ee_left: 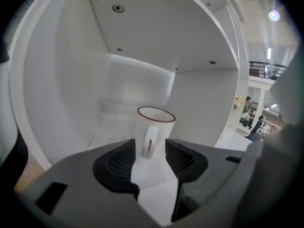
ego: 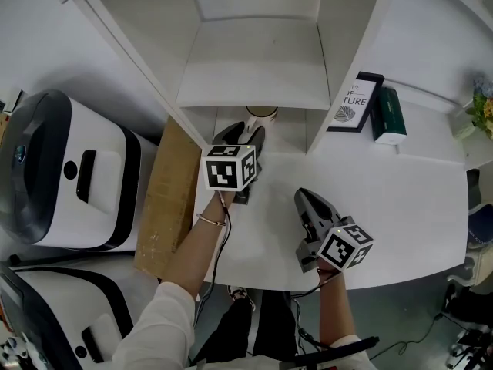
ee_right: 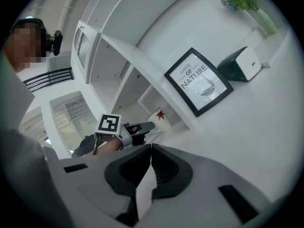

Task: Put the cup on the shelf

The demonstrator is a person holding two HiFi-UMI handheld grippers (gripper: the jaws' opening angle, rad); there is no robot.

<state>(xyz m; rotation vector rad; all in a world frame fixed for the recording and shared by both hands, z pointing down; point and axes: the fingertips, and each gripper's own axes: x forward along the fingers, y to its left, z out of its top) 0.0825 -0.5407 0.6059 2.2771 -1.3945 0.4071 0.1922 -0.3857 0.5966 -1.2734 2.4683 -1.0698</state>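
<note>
In the head view, two rounded white machines point(ego: 73, 179) fill the 9 o'clock side. A brown board point(ego: 166, 199) stands between them and the white shelf point(ego: 254, 60). The cup point(ego: 261, 112) stands upright on the floor of the shelf's lowest compartment, and the board above hides most of it. The compartment's side walls rise close on either side.

The left gripper point(ego: 245, 139) reaches into that compartment with the cup at its 12 o'clock. In the left gripper view its jaws stand wide apart point(ee_left: 151, 158). The cup point(ee_left: 154, 132) sits just past the tips with its handle turned toward the gap, and the pads are clear of it.

The right gripper point(ego: 310, 203) hovers over the white bench point(ego: 408, 206) at 5 o'clock of the left one. Its jaws are pressed together on nothing point(ee_right: 151, 163).

At 2 o'clock a framed print point(ego: 353, 102) leans beside a dark green box point(ego: 389, 114). Flowers point(ego: 484, 106) show at the far right edge.
</note>
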